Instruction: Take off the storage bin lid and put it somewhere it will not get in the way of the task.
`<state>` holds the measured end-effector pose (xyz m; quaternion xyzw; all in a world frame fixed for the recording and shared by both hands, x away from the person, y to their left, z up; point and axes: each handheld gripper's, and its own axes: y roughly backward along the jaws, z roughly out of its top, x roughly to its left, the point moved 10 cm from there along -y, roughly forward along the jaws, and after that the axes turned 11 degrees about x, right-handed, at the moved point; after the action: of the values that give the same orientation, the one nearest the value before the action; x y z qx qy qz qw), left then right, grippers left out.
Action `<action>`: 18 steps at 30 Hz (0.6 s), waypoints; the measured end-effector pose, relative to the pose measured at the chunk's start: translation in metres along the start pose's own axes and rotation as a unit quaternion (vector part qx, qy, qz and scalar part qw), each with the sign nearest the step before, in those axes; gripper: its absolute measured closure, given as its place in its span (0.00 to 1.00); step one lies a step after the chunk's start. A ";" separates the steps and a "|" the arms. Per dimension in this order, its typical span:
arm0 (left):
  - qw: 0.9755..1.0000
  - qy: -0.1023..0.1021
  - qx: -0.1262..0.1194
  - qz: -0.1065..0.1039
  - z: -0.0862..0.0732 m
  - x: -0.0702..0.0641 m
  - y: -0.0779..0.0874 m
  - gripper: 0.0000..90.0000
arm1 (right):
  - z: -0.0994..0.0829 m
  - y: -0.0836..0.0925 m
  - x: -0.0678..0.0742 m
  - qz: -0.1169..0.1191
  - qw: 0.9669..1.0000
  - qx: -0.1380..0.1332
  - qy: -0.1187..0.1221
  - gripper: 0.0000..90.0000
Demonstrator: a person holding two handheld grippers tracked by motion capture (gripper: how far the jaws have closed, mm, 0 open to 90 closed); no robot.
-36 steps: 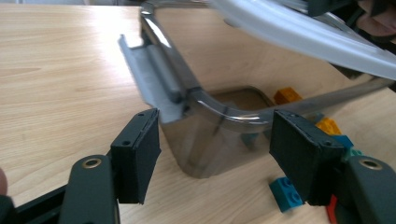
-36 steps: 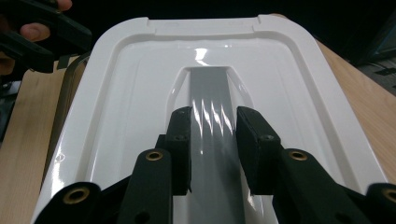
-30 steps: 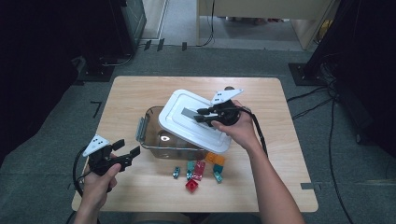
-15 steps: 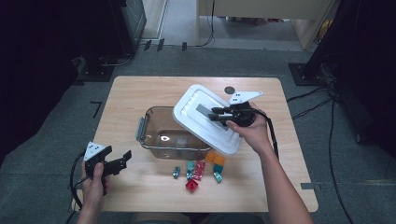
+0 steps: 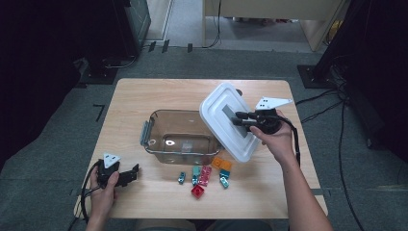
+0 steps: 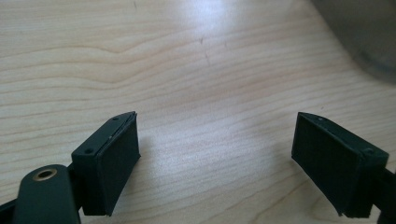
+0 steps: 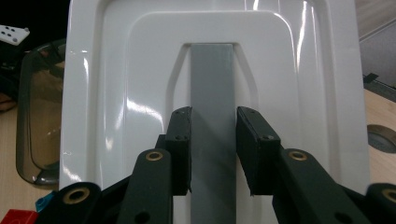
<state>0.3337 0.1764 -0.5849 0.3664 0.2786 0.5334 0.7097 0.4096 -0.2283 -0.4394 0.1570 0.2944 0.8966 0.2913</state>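
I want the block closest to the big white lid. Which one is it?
The orange block. It lies right below the white lid's lower edge, while the red, pink and teal blocks sit farther toward the table's front edge.

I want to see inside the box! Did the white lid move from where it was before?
Yes. The white lid has swung right and tipped up off the clear box, gripped in the right gripper.

Lid (image 5: 226, 120): glossy white, grey strip down its centre.
Container (image 5: 178, 137): clear smoky brown, grey side handle.
Blocks (image 5: 204, 174), lower centre of frame: red, pink, teal, orange.
Table (image 5: 144, 96): pale wood grain.
Left gripper (image 5: 126, 176) and right gripper (image 5: 239, 118): black jaws, grey plates with dark dots.
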 end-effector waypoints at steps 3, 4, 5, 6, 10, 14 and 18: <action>1.000 0.001 -0.002 0.004 0.000 0.000 -0.001 0.16 | -0.008 0.006 -0.006 -0.005 1.000 -0.004 -0.010 0.76; 1.000 0.002 -0.005 0.005 0.000 -0.001 -0.001 0.16 | -0.011 0.008 -0.008 -0.006 1.000 -0.007 -0.014 0.76; 1.000 0.002 -0.005 0.005 0.000 -0.001 -0.001 0.16 | -0.011 0.008 -0.008 -0.006 1.000 -0.007 -0.014 0.76; 1.000 0.001 -0.007 0.005 0.000 -0.001 -0.001 0.16 | -0.016 0.013 -0.011 -0.007 1.000 -0.012 -0.021 0.76; 1.000 0.001 -0.007 0.006 0.000 -0.001 -0.002 0.15 | -0.028 0.020 -0.019 -0.016 0.999 -0.014 -0.035 0.76; 1.000 0.001 -0.007 0.006 0.000 -0.001 -0.002 0.15 | -0.045 0.027 -0.028 -0.025 0.998 -0.015 -0.052 0.76; 1.000 0.000 -0.006 0.006 0.000 -0.001 -0.002 0.15 | -0.063 0.031 -0.038 -0.038 0.997 -0.011 -0.070 0.76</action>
<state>0.3346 0.1753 -0.5865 0.3631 0.2734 0.5393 0.7089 0.3973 -0.2997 -0.4734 0.2049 0.2695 0.8747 0.3469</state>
